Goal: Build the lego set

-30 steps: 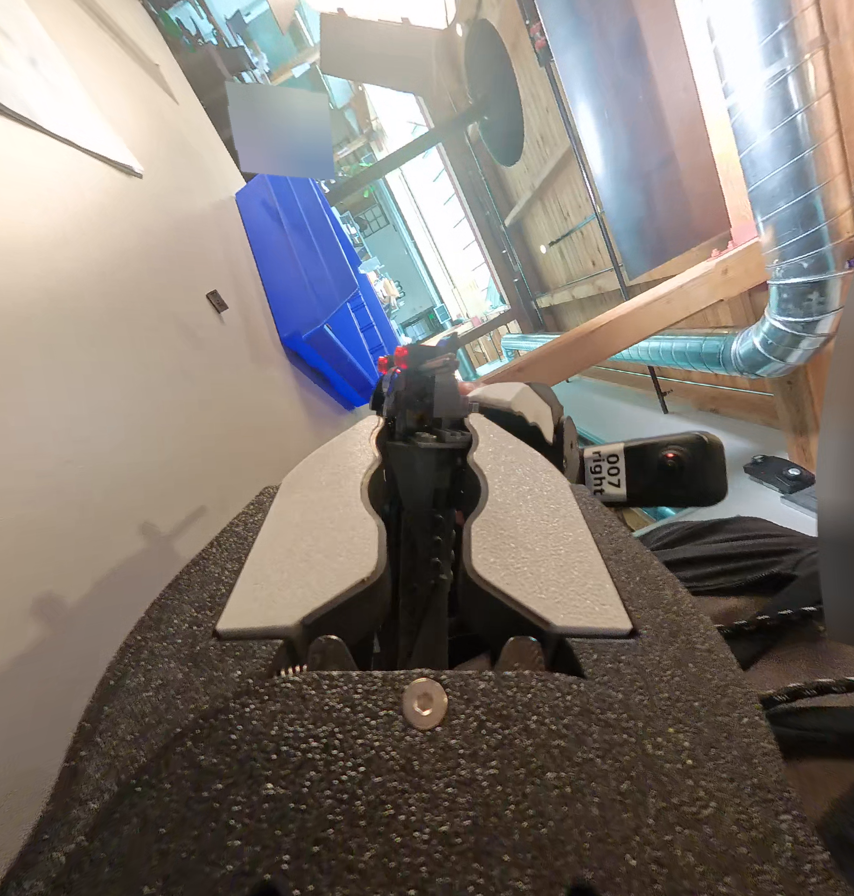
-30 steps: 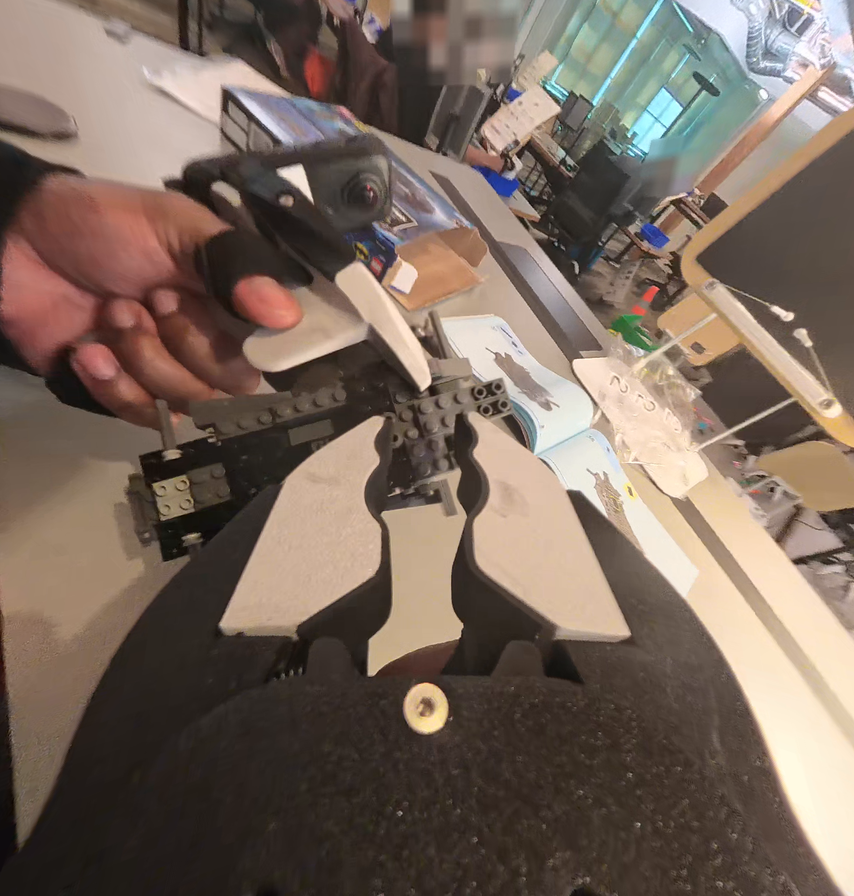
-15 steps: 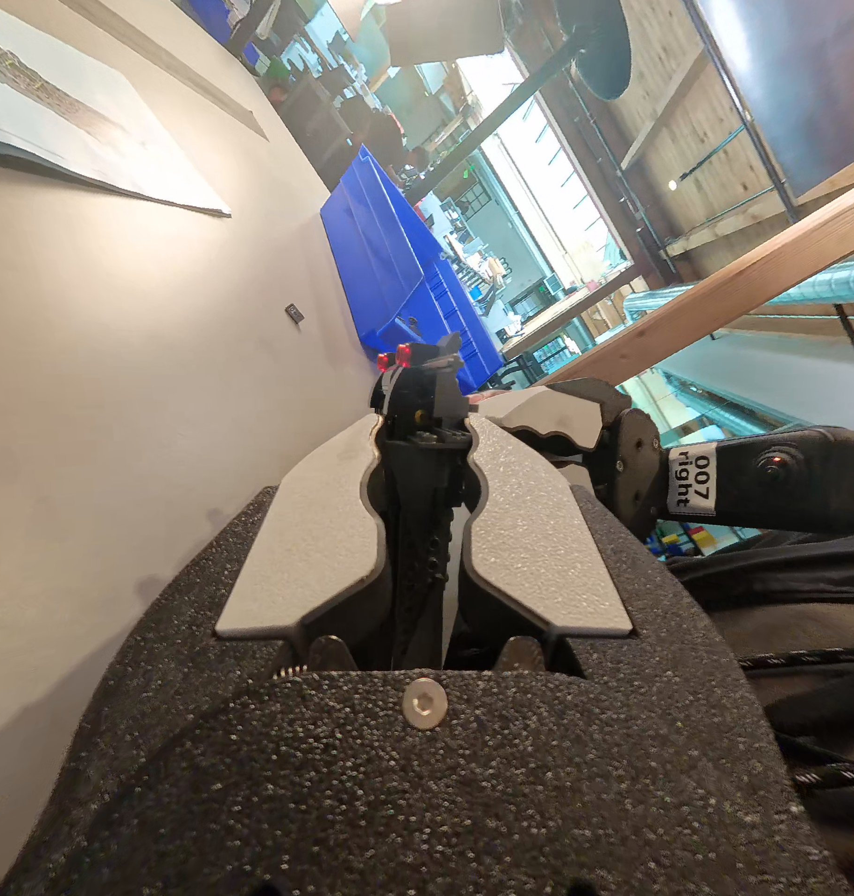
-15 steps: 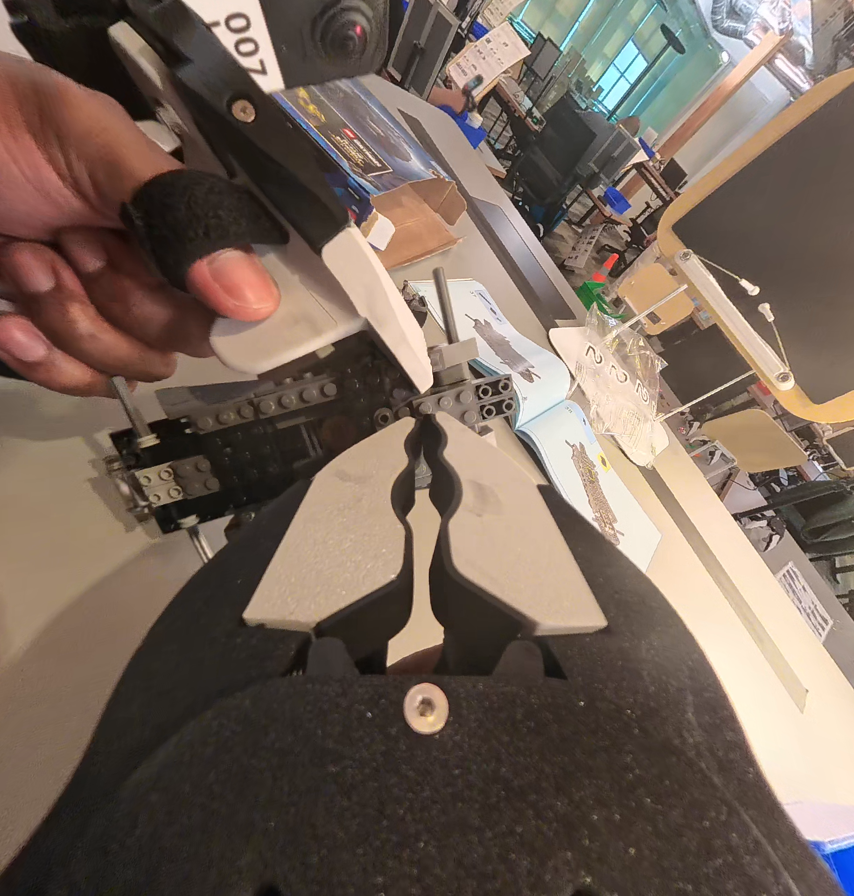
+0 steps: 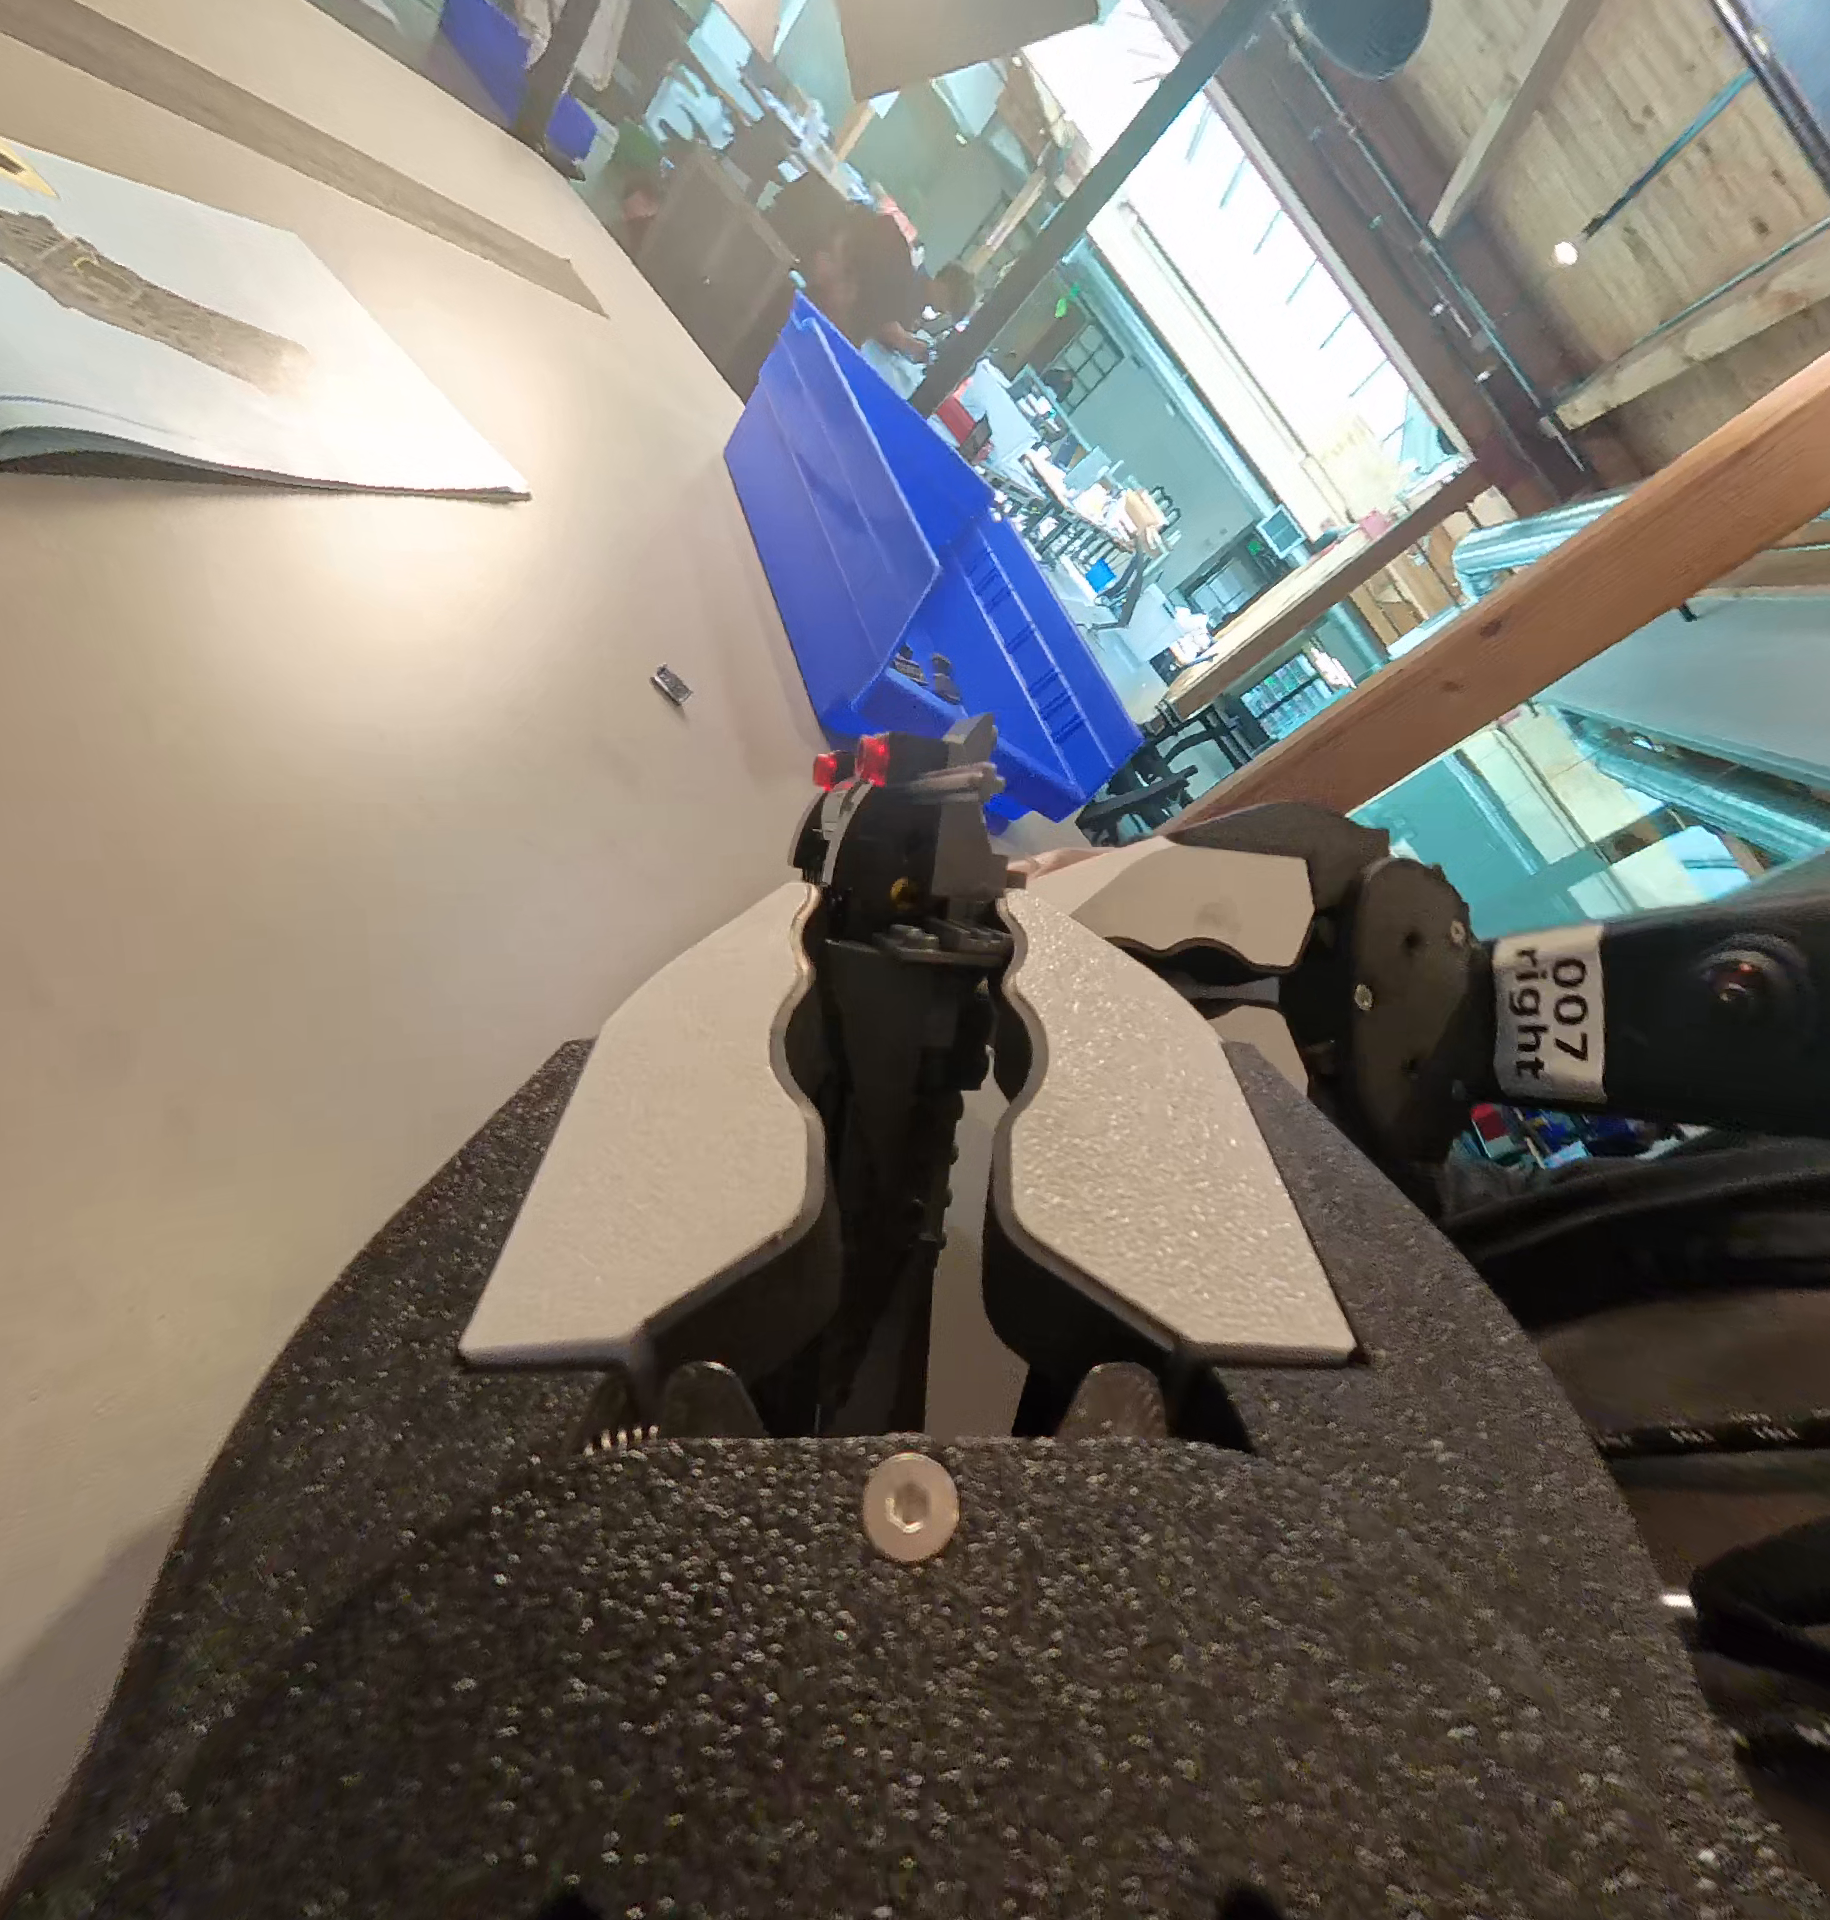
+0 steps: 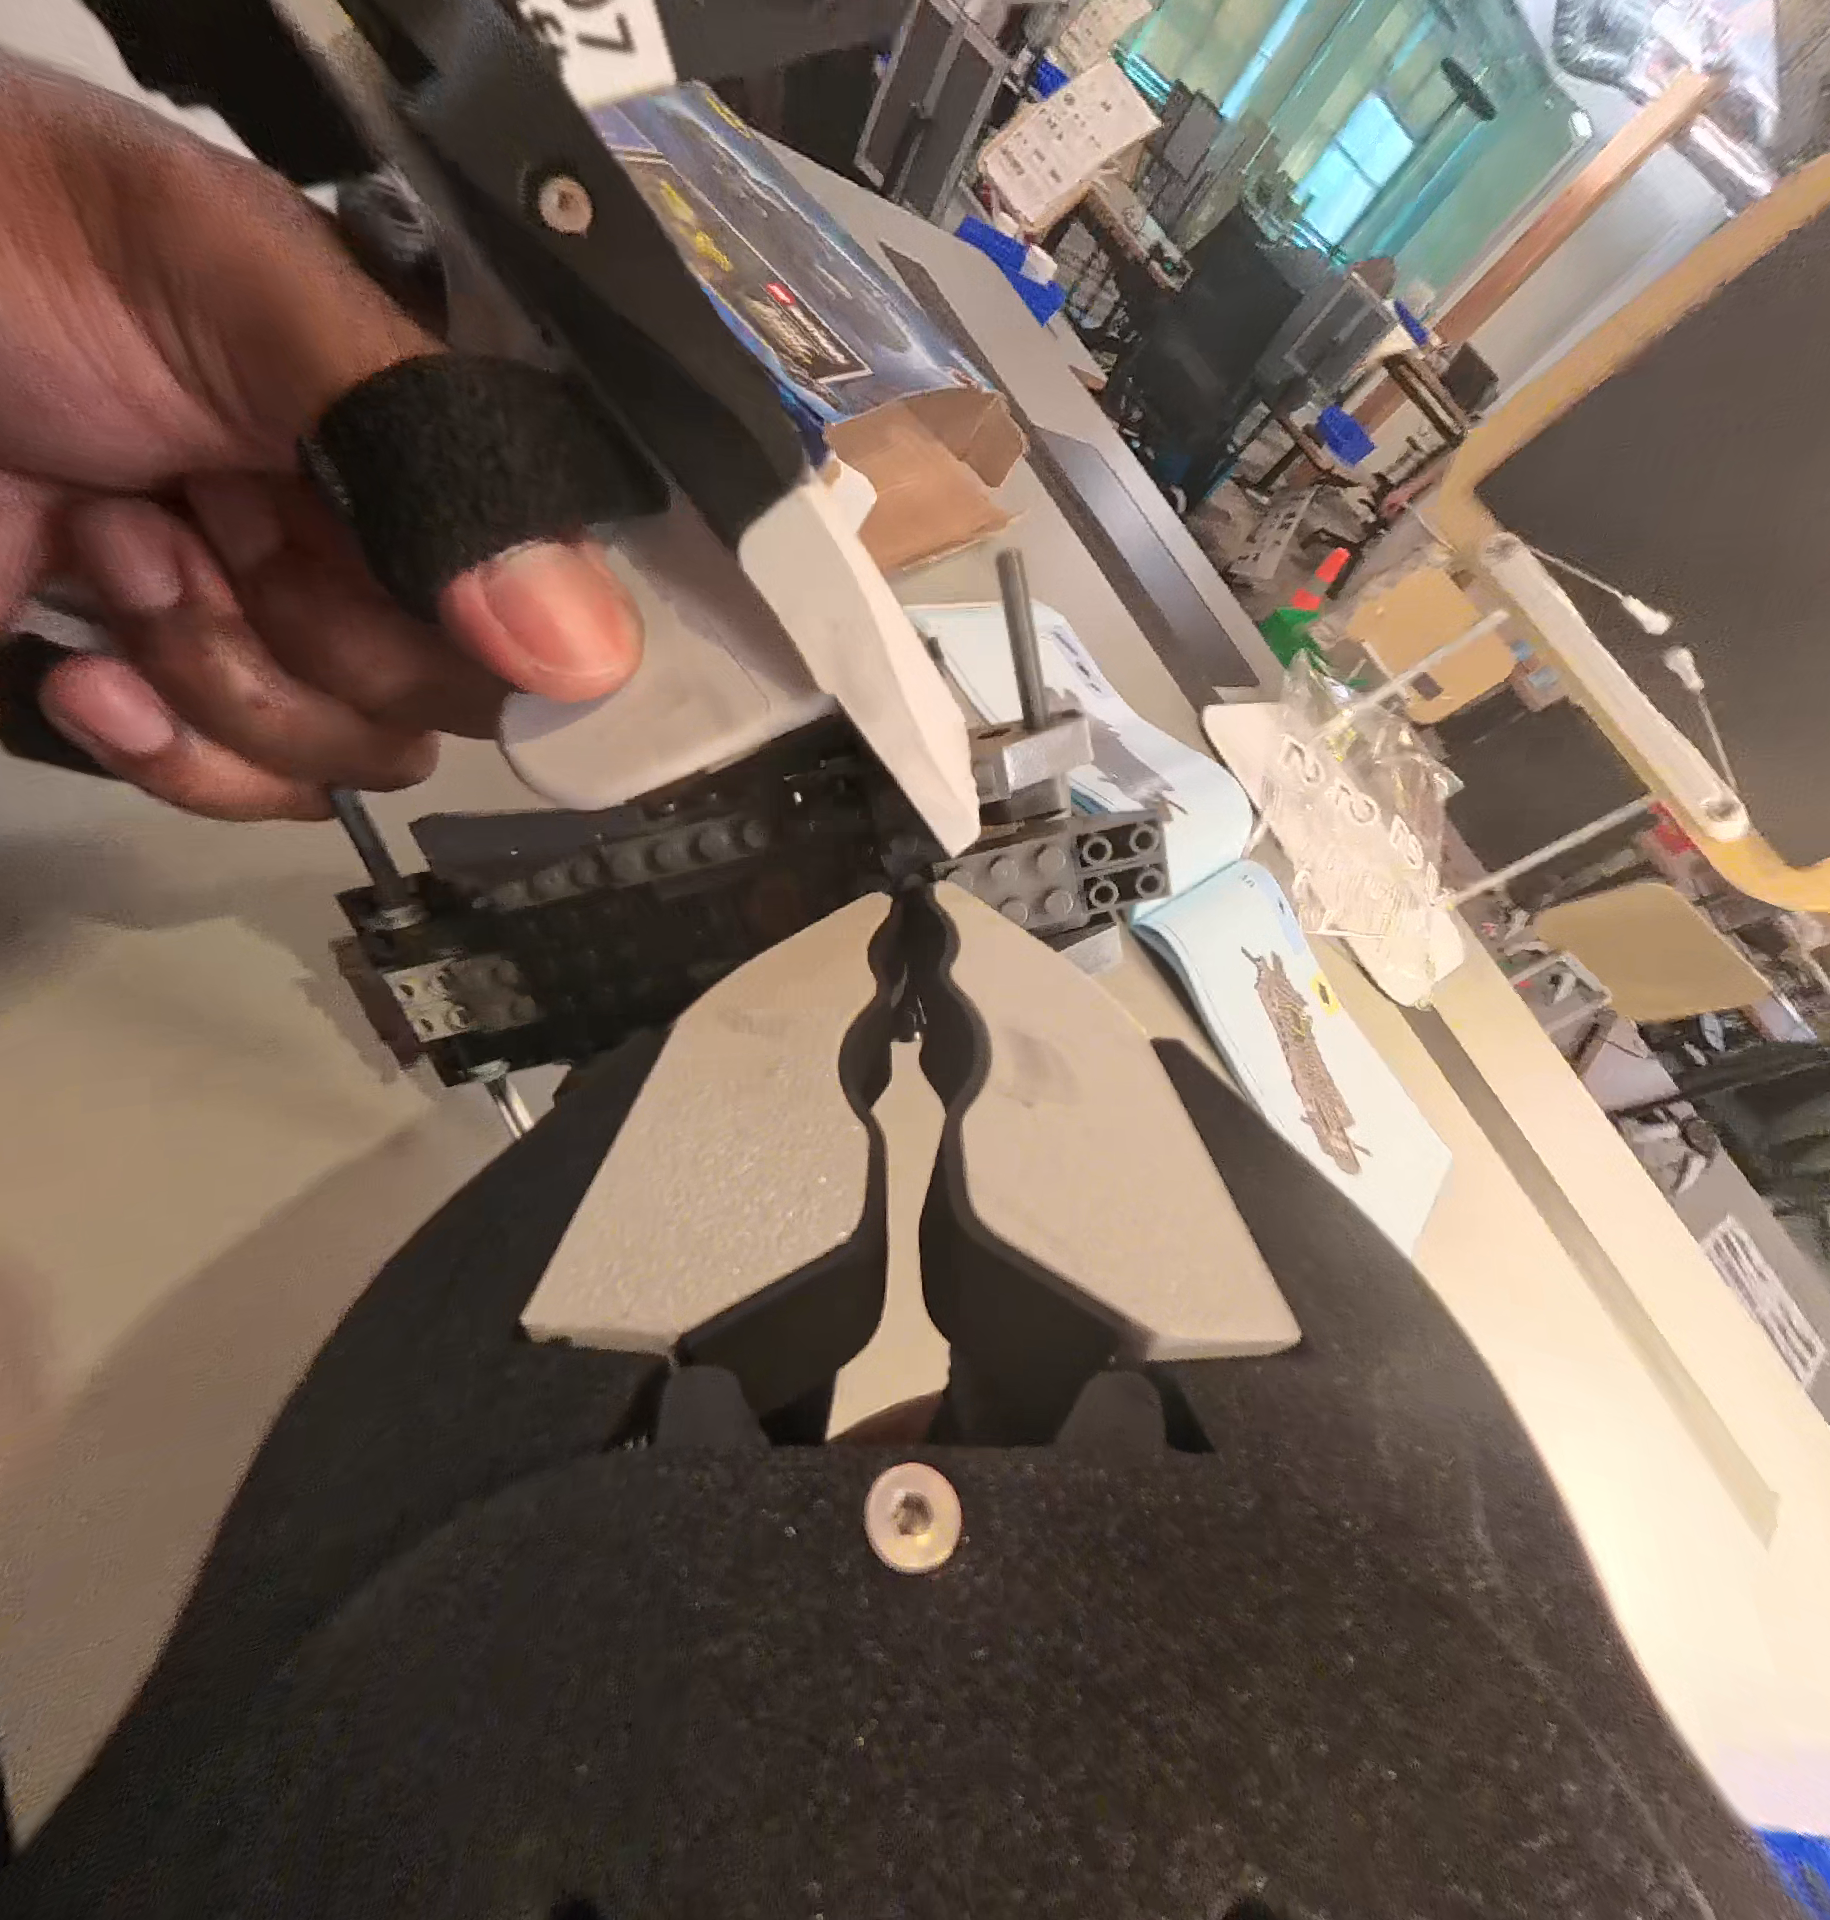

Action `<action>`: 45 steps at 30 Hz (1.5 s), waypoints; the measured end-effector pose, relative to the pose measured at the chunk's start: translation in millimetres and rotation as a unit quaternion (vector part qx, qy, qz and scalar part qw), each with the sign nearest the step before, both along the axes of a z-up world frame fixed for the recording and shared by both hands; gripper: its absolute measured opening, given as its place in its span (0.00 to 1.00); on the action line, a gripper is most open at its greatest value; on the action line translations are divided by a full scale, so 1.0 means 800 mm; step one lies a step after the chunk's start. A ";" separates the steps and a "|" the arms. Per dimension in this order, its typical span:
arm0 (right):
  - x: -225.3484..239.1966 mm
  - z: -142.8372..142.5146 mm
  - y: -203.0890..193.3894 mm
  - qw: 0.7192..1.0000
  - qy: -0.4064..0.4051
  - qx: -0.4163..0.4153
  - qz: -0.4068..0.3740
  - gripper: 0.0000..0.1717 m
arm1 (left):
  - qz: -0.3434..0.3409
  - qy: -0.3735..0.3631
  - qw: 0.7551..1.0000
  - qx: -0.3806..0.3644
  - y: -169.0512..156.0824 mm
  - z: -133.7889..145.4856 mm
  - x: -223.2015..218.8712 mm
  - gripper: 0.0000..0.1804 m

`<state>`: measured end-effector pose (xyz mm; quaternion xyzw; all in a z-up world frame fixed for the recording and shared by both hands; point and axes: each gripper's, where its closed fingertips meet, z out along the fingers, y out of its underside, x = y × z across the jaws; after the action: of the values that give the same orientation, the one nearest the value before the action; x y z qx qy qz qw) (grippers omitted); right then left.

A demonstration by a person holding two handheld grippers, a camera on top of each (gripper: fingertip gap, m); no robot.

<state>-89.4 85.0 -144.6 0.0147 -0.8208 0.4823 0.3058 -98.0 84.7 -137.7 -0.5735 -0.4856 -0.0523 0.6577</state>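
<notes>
My left gripper (image 5: 906,904) is shut on a black and dark grey brick model (image 5: 911,831) with two red studs at its tip, held above the table (image 5: 267,831). In the right wrist view the model (image 6: 630,904) lies crosswise under the left gripper's pale fingers (image 6: 869,665), which a hand (image 6: 163,416) holds; grey axles stick out of it. My right gripper (image 6: 916,894) is shut, its tips against the model's side by a grey studded plate (image 6: 1077,862). The right gripper also shows in the left wrist view (image 5: 1202,914), beside the model.
A blue bin (image 5: 890,499) stands on the table beyond the model, with a small dark piece (image 5: 672,683) near it. An open instruction booklet (image 6: 1295,987), a clear plastic bag (image 6: 1347,821) and an opened cardboard box (image 6: 786,291) lie behind. A chair (image 6: 1669,520) stands right. The tips of both grippers are at nearly the same place.
My right gripper's jaws, open about a part of the model a second ago, closed and stay shut at its side. My left gripper keeps its hold and has tilted with the model.
</notes>
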 end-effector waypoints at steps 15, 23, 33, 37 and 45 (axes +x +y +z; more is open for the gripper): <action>-0.004 0.064 0.013 0.987 -0.080 -0.136 -0.023 0.06 | -0.028 -0.029 0.897 0.439 -0.074 0.039 -0.022 0.16; 0.005 0.071 -0.010 0.947 -0.251 -0.203 -0.004 0.16 | -0.077 0.051 0.851 0.516 -0.091 0.063 -0.004 0.16; 0.006 0.065 -0.013 0.920 -0.320 -0.225 0.004 0.16 | -0.096 0.062 0.845 0.523 -0.084 0.070 0.001 0.17; 0.007 0.065 -0.014 0.919 -0.323 -0.225 0.008 0.16 | -0.097 0.059 0.845 0.522 -0.080 0.069 0.001 0.17; 0.003 0.057 -0.012 0.925 -0.313 -0.217 0.007 0.16 | -0.094 0.044 0.868 0.485 -0.067 0.062 -0.002 0.17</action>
<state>-86.7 75.0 -98.7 -0.1985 -0.7498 0.6307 0.0256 -99.5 31.4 -88.3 -0.2270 -0.3131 -0.3176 0.8657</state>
